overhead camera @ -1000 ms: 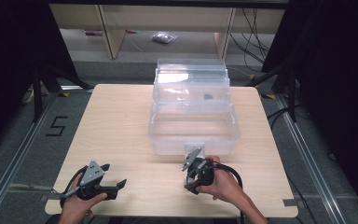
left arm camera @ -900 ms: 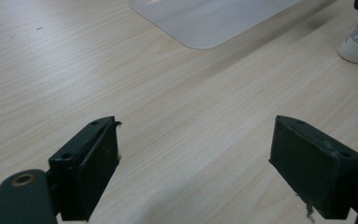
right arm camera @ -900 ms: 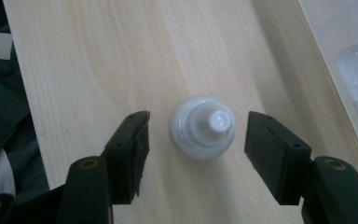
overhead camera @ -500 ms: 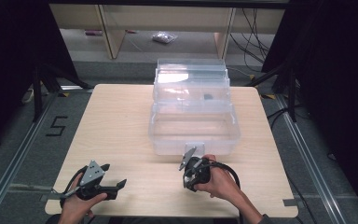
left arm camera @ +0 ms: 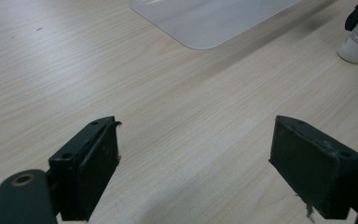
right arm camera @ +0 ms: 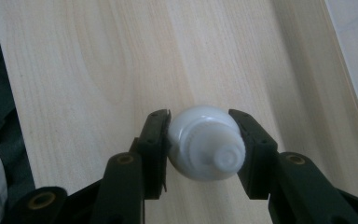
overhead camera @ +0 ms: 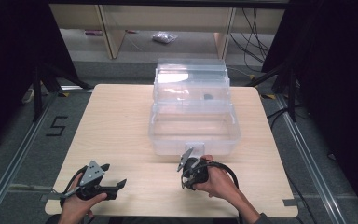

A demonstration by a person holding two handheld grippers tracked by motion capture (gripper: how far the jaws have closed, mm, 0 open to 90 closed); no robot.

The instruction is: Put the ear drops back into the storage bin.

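The worktop [overhead camera: 116, 121] has lots of bare wood on its left half, so a hand could slide there with nothing to bump. The big clear box [overhead camera: 193, 128] stands in the middle and toward the far edge, and it blocks the way straight ahead. Its lid stands up behind it like a wall. The right gripper [overhead camera: 186, 164] sits just in front of the box, so little room is left there. A strip of bare wood runs down the right side of the box. The left gripper [overhead camera: 114, 184] has free wood ahead of its wide jaws. A small dark thing, maybe, lies inside the box.
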